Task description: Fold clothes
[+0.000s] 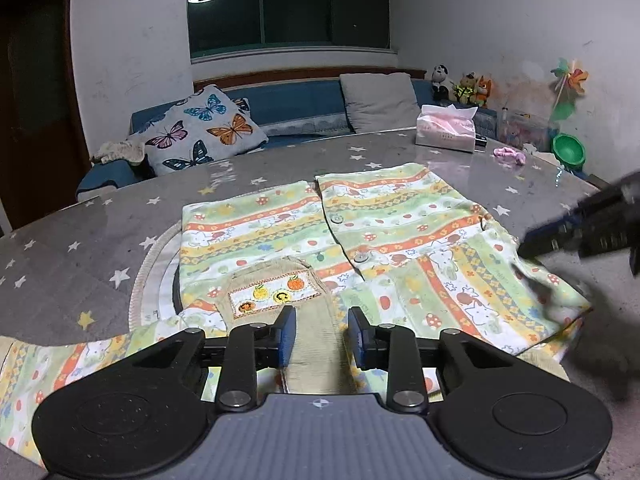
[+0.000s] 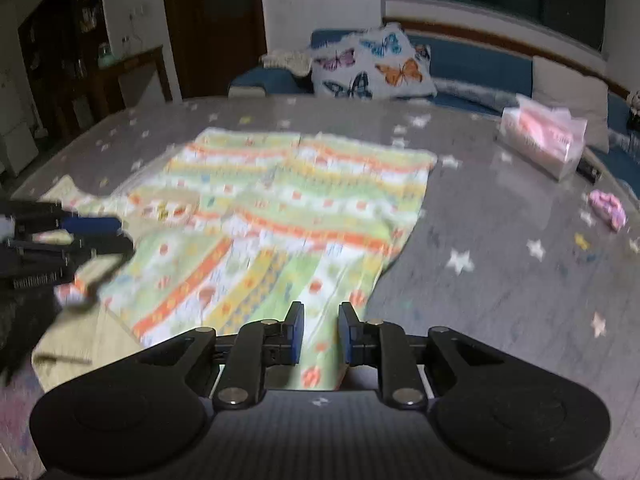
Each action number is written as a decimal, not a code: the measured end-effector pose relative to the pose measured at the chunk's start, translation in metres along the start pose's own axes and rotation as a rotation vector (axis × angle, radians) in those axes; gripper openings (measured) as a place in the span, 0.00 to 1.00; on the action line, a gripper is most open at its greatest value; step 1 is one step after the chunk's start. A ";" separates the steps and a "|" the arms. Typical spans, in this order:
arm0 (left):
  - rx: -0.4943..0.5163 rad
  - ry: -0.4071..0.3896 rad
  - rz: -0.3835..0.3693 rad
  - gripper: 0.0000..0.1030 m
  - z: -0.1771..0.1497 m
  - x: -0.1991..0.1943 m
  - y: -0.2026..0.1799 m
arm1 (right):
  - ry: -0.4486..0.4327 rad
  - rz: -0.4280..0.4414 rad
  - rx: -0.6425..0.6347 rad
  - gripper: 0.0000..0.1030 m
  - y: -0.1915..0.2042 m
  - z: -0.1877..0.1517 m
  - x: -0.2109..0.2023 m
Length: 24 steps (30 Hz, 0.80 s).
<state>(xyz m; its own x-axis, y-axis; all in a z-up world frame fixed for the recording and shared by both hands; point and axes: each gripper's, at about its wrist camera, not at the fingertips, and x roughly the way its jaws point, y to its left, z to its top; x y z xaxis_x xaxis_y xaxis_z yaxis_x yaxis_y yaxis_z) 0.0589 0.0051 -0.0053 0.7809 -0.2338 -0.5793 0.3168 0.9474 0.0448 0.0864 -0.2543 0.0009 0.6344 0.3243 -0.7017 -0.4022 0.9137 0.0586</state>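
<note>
The patterned garment (image 1: 360, 236) is lying spread on the grey table (image 1: 100, 232) with the star print, its buttoned front facing up. The left gripper (image 1: 322, 332) is hovering over the near edge of the garment, at the beige collar (image 1: 316, 344). Its jaws are standing apart, and the collar strip is passing in the gap between them; the fingers (image 1: 288, 332) are not pressing on the cloth. The right gripper (image 2: 320, 332) is hanging over the folded sleeve part (image 2: 280, 280) of the garment, at its near right corner. Its jaws are also parted, narrowly, with the cloth showing in the gap but not clamped. This view is blurred. A tissue pack (image 1: 446, 128) is standing at the far side of the table, well apart from the garment.
</note>
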 end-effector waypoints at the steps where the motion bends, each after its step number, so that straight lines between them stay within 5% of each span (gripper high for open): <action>1: 0.000 0.007 0.003 0.29 -0.001 0.003 0.000 | -0.009 0.000 0.005 0.19 -0.002 0.003 0.002; 9: -0.007 0.036 0.011 0.28 -0.009 0.013 0.007 | 0.007 -0.012 0.017 0.24 -0.009 0.005 0.029; 18: -0.104 -0.004 0.124 0.30 -0.014 -0.021 0.041 | -0.012 0.051 -0.097 0.29 0.037 0.013 0.029; 24: -0.229 -0.005 0.299 0.35 -0.026 -0.046 0.092 | -0.007 0.106 -0.161 0.29 0.076 0.022 0.053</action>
<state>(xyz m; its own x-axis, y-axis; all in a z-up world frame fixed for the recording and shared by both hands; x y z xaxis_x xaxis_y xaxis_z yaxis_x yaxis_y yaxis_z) 0.0384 0.1085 0.0042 0.8236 0.0596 -0.5640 -0.0536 0.9982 0.0272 0.1046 -0.1624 -0.0164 0.5873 0.4193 -0.6923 -0.5673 0.8233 0.0174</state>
